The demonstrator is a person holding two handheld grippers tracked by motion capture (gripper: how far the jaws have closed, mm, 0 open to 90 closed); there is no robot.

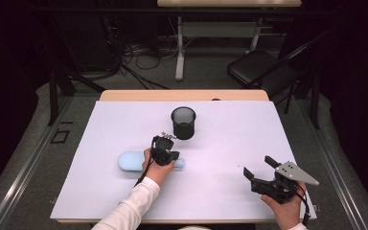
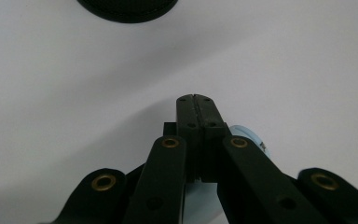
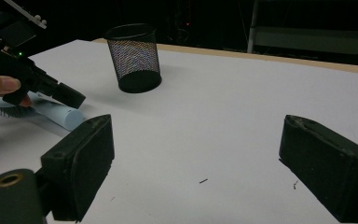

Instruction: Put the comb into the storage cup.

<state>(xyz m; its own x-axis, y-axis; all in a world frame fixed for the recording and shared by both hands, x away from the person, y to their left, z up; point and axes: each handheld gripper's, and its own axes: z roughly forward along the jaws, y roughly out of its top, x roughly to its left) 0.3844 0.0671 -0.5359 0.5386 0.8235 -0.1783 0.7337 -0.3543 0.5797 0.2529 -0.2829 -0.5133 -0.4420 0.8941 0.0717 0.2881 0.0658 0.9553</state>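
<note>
Hovering over brush [image 1: 134, 161], left gripper [image 1: 165, 149] fingers together; right gripper [image 1: 261, 168] fingers apart near table edge [image 1: 182, 221].

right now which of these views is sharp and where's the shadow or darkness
High view: white table evenly lit, the room behind dark. Left gripper view: a soft grey shadow band crosses the table; the near jaw links are blurred, the black mesh cup cut off at the top edge. Right gripper view: the cup is sharp, the near jaws soft, the background black.

White sleeve [image 1: 133, 203], black gripper [image 1: 164, 149], brass rivets [image 2: 170, 143]
</note>
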